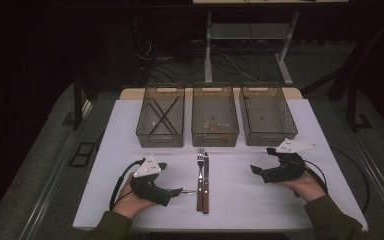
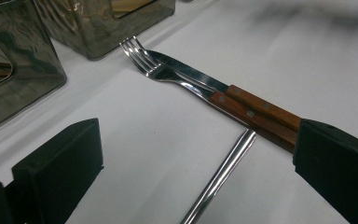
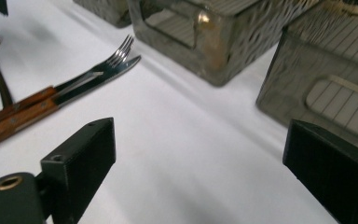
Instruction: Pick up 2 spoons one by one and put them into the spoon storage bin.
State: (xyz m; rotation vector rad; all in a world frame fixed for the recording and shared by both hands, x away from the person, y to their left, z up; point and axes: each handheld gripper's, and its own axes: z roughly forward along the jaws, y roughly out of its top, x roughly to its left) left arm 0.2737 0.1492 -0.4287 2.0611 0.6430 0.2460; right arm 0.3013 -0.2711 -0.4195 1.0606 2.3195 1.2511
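Left gripper view: spoon handle (image 2: 223,175) between wide-apart jaws of left gripper (image 2: 196,186), seemingly untouched. Fork (image 2: 177,77) and knife (image 2: 200,77) just beyond (side by side). Right gripper (image 3: 214,172) likewise agape, well apart.

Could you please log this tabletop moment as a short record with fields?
surface: white table
cutlery: fork and knife with wooden handles, side by side at centre; spoon just left of them
bins: three clear bins in a row behind the cutlery
left hand-held gripper: open, pointing at the cutlery handles
right hand-held gripper: open, resting to the right, holding nothing
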